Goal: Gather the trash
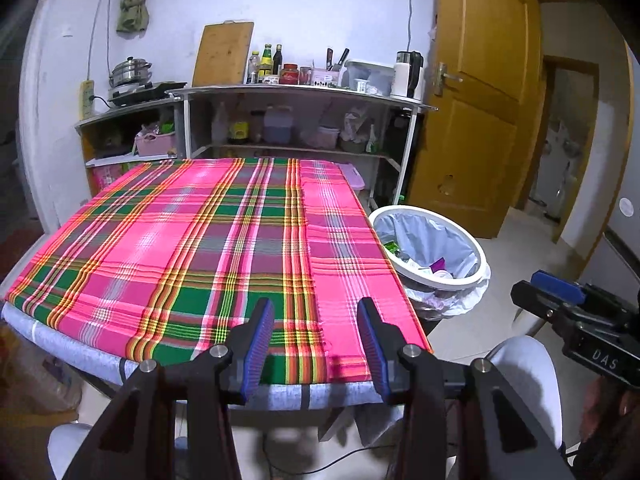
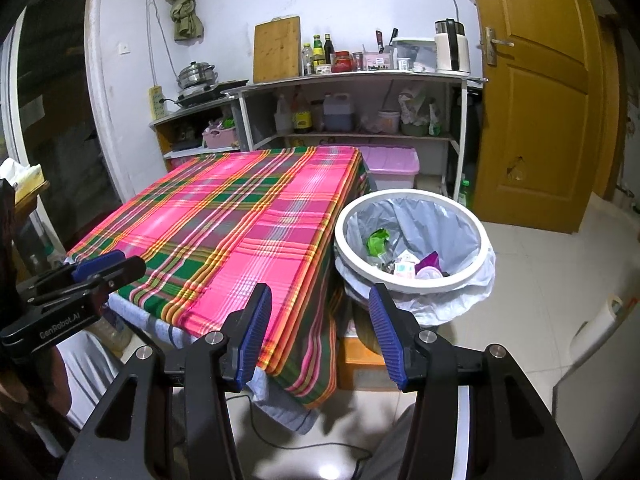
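A white trash bin (image 1: pixel 476 280) with a pale liner stands on the floor at the table's right side; it also shows in the right wrist view (image 2: pixel 472 280). It holds trash: a green wrapper (image 2: pixel 378 240), a purple piece (image 2: pixel 428 260) and small white packets (image 2: pixel 404 270). The table (image 1: pixel 200 240) wears a pink and green plaid cloth, bare of loose items. My left gripper (image 1: pixel 316 308) is open and empty over the table's near edge. My right gripper (image 2: pixel 320 296) is open and empty, at the table's near right corner, just short of the bin.
Shelves (image 1: pixel 288 92) with bottles, a kettle and a pot stand behind the table. A wooden door (image 1: pixel 480 100) is at the right. A pink-lidded box (image 2: pixel 392 168) sits on the floor behind the bin. Tiled floor (image 2: pixel 540 280) lies to the right.
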{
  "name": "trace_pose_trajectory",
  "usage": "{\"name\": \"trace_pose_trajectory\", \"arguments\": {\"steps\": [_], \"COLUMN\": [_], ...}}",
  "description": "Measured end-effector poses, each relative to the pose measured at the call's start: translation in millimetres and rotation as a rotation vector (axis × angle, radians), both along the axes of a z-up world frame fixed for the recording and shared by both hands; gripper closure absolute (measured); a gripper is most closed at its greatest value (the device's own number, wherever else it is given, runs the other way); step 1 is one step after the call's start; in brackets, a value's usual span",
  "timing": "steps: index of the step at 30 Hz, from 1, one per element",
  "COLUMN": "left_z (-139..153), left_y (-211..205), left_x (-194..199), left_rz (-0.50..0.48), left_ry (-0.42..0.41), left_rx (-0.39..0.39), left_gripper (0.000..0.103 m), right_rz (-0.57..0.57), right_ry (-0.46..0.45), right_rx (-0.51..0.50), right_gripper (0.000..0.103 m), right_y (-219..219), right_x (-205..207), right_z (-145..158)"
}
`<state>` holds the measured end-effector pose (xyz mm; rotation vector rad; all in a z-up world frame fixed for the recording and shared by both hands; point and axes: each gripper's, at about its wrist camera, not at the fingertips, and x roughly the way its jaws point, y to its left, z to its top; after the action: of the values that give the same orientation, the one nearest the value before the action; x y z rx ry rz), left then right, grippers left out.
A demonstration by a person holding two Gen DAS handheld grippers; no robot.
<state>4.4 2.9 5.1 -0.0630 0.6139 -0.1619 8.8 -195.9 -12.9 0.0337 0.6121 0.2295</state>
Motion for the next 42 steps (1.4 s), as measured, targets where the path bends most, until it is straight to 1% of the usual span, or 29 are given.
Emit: {"name": "trace_pose_trajectory", "arguments": {"steps": [11,42], "left_z": [-2.7,-3.7], "left_y": [-1.8,-4.0], "left_x": [-0.2,-1.2], "left_rz": [0.009,0.011], "left_ry": [0.014,0.014], "left_rx": [0.003,0.009], "left_gripper": [0.06,0.06], "right_rz": [0.007,0.007], "right_ry": [-0.003,0.004], "right_rx": [-0.002,-0.003], "right_gripper": [0.051,0.051], "right_y": [3.4,5.6], "right_x": [-3.0,-3.8], "right_z": [0.2,-1.0]}}
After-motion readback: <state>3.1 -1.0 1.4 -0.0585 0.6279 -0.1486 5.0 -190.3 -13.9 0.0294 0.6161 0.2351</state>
